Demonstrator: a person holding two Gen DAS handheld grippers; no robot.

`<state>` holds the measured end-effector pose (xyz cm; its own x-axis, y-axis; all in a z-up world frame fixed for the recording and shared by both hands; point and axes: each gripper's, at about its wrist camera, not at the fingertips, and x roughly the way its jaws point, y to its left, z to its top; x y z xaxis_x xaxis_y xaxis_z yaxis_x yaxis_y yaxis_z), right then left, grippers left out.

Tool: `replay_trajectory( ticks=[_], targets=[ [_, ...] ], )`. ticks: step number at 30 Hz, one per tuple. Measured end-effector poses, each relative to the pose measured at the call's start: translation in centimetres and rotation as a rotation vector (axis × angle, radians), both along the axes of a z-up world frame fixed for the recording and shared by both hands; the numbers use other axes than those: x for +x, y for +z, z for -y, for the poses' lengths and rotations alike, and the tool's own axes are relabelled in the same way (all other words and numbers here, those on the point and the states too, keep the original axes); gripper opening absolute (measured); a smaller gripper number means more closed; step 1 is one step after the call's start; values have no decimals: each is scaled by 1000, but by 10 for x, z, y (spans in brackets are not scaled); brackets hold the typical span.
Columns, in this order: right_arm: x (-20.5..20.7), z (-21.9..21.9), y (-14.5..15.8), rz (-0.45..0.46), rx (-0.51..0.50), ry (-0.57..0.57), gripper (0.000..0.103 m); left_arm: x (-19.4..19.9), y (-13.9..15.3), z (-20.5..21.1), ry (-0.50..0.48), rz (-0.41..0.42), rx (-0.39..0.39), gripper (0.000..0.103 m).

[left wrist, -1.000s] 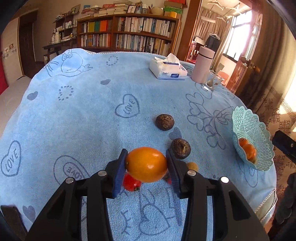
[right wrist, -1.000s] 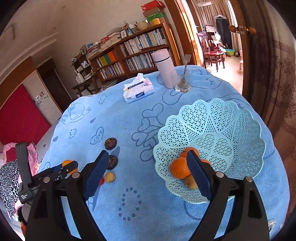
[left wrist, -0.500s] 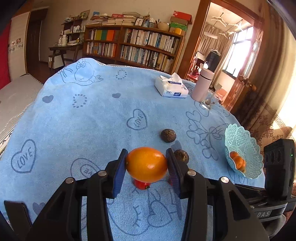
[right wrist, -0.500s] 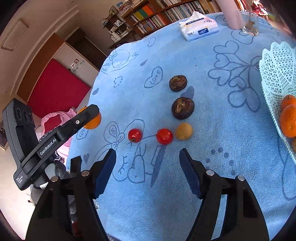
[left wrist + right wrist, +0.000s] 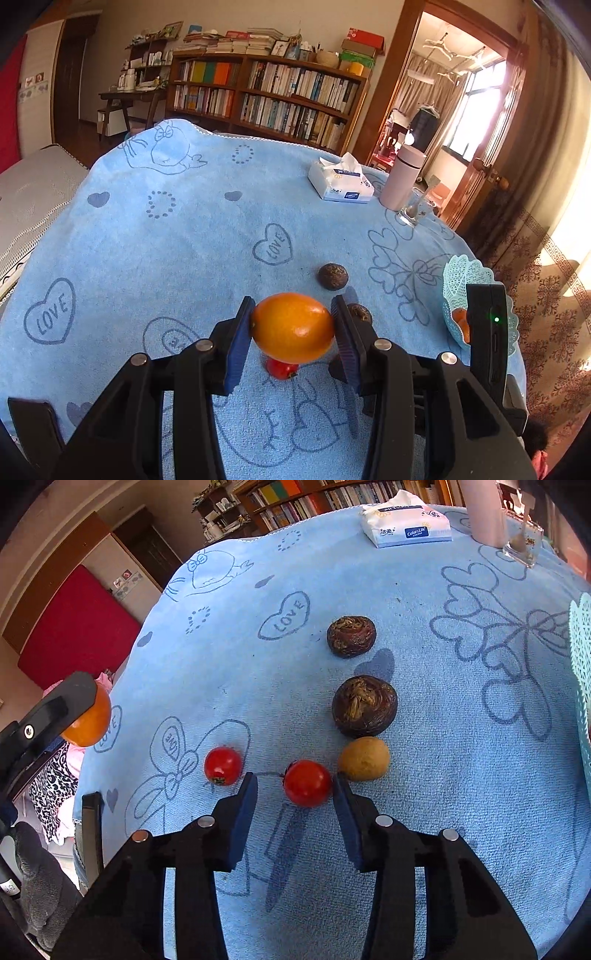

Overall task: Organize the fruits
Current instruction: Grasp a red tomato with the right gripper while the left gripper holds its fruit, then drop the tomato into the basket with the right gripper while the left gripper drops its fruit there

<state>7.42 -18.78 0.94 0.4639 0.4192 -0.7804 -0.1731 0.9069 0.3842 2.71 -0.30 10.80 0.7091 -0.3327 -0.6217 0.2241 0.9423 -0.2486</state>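
Your left fingers clamp the orange, frame centre | your right fingers stand apart, tomato between them, touching the right pad, lower centre

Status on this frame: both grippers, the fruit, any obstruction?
Left gripper shut on orange, held above cloth. Right gripper open, fingers either side of a cherry tomato. Yellow-brown fruit crowds the right finger.

Bright window glare, sharp shadows, fisheye-warped edges
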Motion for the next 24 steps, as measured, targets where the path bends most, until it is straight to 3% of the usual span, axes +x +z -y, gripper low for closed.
replay_trajectory(
  ticks=[4,16,24],
  targets=[
    [0,-12,-2,34,-88,6,27,1,-1,-2,7,-5,-6,43],
    [-33,17,36,137,-59,-30,28,0,-2,-1,0,-10,-6,43],
    [-55,83,61,190,-40,-177,28,-2,-6,8,-24,-19,2,43]
  ],
)
